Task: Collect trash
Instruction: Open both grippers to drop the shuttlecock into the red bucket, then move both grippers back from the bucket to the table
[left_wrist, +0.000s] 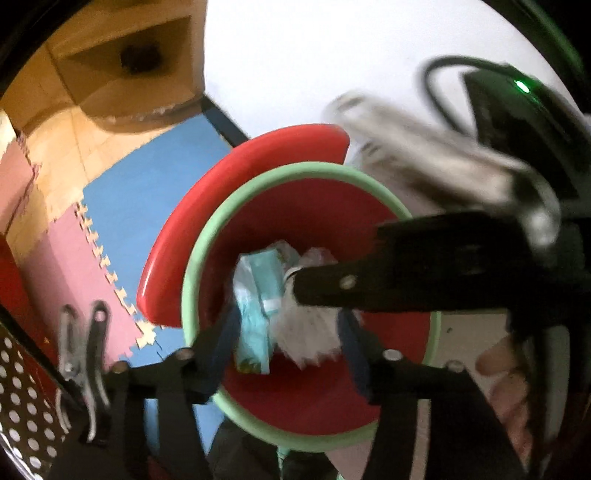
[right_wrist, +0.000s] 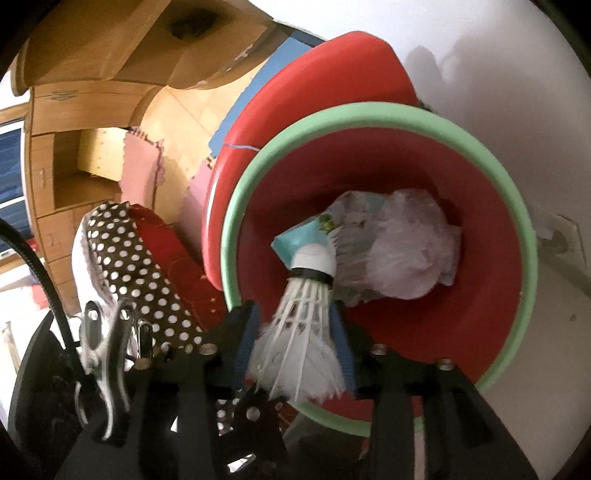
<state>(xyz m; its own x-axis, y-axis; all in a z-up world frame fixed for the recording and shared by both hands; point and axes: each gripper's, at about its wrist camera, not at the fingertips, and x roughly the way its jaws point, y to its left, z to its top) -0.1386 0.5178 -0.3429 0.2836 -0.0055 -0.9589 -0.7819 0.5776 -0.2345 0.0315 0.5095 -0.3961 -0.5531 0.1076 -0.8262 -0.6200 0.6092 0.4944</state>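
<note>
Only the right wrist view shows the right gripper closed around a white feathered shuttlecock, above the green-rimmed red bin. The left gripper pinches a teal crumpled wrapper over it.

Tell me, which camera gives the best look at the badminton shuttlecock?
The right wrist view: the shuttlecock sits sharp and whole between the right gripper fingers, over the red bin. The left wrist view shows only blurred feathers, partly behind a black gripper finger.
</note>
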